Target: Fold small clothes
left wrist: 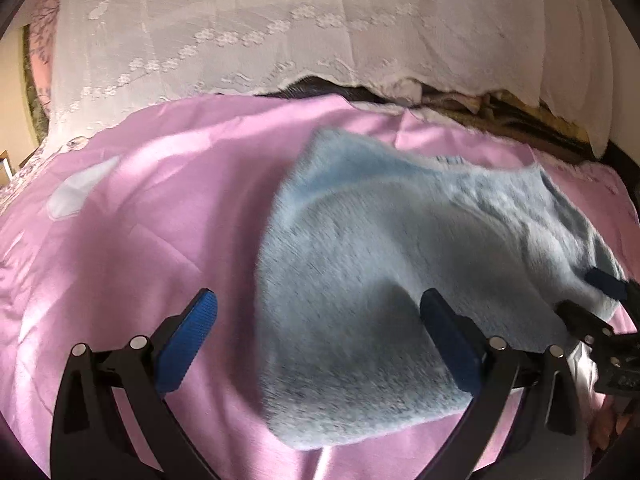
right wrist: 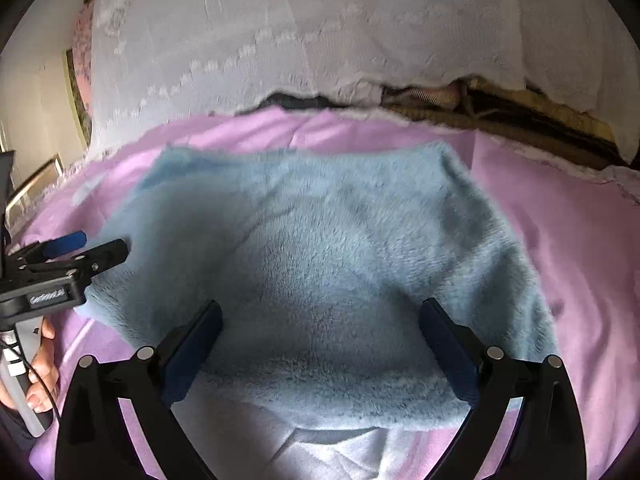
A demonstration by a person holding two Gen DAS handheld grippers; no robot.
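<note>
A fluffy light-blue garment (left wrist: pixel 384 264) lies spread on a pink sheet (left wrist: pixel 152 216). My left gripper (left wrist: pixel 320 304) is open and empty, its jaws wide apart just above the garment's near left part. My right gripper (right wrist: pixel 320 312) is open and empty over the garment's (right wrist: pixel 320 248) near edge. The right gripper also shows at the right edge of the left wrist view (left wrist: pixel 600 300). The left gripper shows at the left of the right wrist view (right wrist: pixel 84 248), at the garment's left edge.
A white lace cloth (left wrist: pixel 280 32) hangs behind the pink sheet, with a dark gap and brown fabric (left wrist: pixel 500 112) under its hem. A hand (right wrist: pixel 38 364) holds the left gripper's handle. A pale patch (left wrist: pixel 72 196) marks the sheet at left.
</note>
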